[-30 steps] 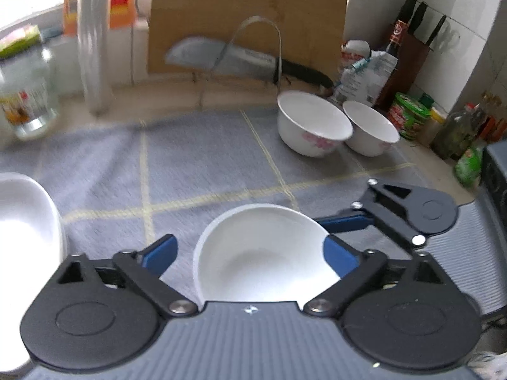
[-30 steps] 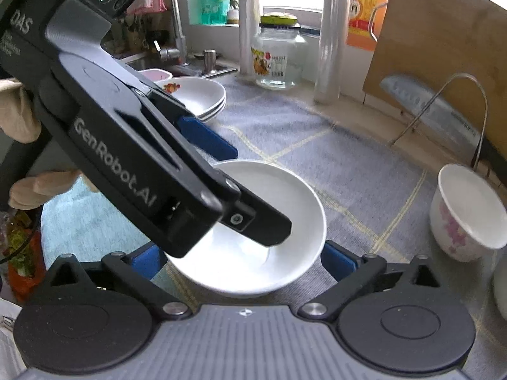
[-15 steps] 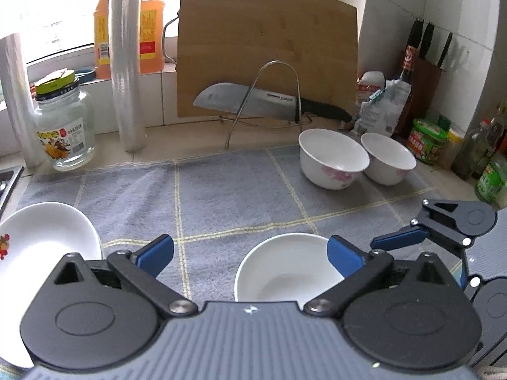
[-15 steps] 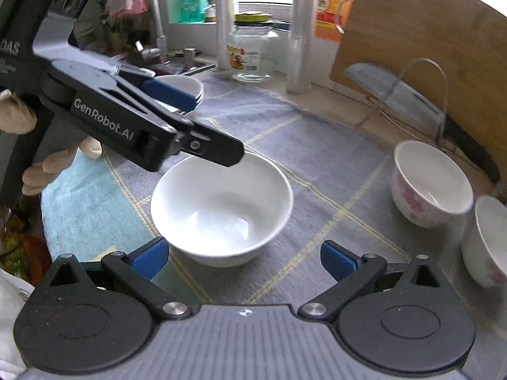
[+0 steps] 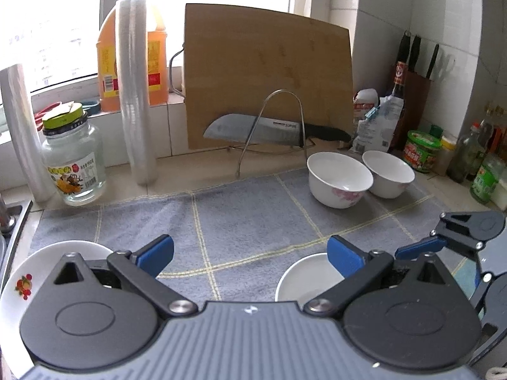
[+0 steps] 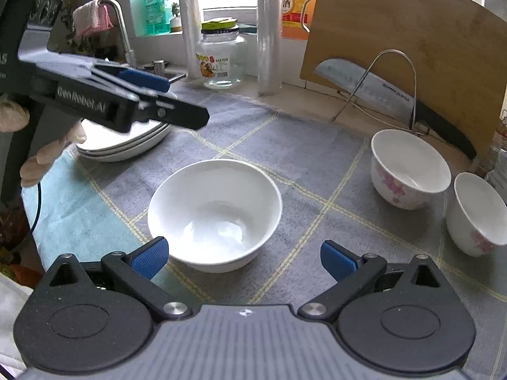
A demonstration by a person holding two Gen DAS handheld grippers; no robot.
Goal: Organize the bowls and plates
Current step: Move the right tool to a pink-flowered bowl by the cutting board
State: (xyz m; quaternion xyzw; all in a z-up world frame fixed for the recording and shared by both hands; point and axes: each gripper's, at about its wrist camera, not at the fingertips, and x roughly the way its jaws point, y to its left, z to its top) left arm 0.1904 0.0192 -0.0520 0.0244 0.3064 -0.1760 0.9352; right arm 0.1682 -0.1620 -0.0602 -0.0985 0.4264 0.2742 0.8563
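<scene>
Right wrist view, plain white bowl point(image 6: 214, 213) upright on grey cloth point(image 6: 304, 145), mouth up, both grippers' jaws apart.

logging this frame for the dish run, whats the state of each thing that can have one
left gripper: open, holding nothing
right gripper: open, holding nothing
plain white bowl: upright, empty, on the cloth
floral bowl: upright, empty
second floral bowl: upright, beside the first
plate stack: stacked at the cloth's left
glass jar: lid on
knife: resting in wire rack
</scene>
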